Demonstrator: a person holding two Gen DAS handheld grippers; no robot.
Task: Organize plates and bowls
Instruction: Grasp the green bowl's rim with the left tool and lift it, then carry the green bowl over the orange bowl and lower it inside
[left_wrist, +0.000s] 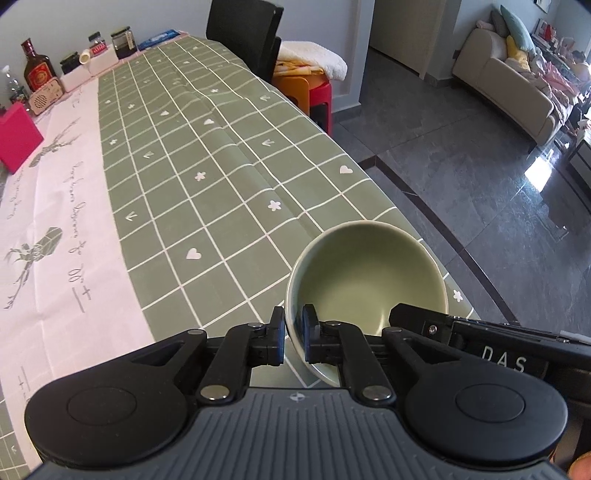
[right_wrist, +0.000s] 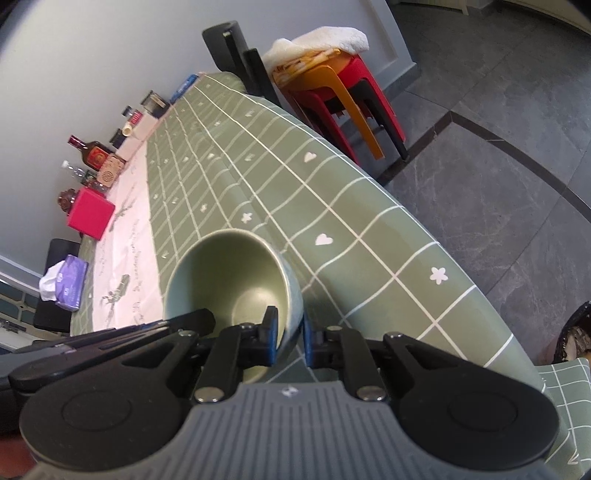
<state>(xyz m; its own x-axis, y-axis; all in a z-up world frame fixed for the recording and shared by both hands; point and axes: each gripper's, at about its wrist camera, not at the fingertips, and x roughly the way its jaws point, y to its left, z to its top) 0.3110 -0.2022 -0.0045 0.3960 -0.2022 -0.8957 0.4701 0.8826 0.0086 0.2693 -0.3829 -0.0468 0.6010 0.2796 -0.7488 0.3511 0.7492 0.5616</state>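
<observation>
A pale green bowl (left_wrist: 365, 273) is tilted toward the camera over the near right edge of the green checked table (left_wrist: 207, 158). My left gripper (left_wrist: 293, 325) is shut on its left rim, one pad inside and one outside. My right gripper (right_wrist: 287, 332) is shut on the right rim of a green bowl (right_wrist: 229, 273), held tilted above the table (right_wrist: 332, 206). The other gripper's black body shows in each view, at the right in the left wrist view (left_wrist: 480, 332) and at the left in the right wrist view (right_wrist: 110, 332). Whether both hold one bowl I cannot tell.
Bottles, jars and a small radio (left_wrist: 44, 98) line the far wall edge, with a red box (left_wrist: 16, 142). A black chair (left_wrist: 243, 33) and stacked red and orange stools (left_wrist: 306, 88) stand beyond the table. A tissue pack (right_wrist: 68, 282) lies at the left. The grey floor (left_wrist: 461, 166) is to the right.
</observation>
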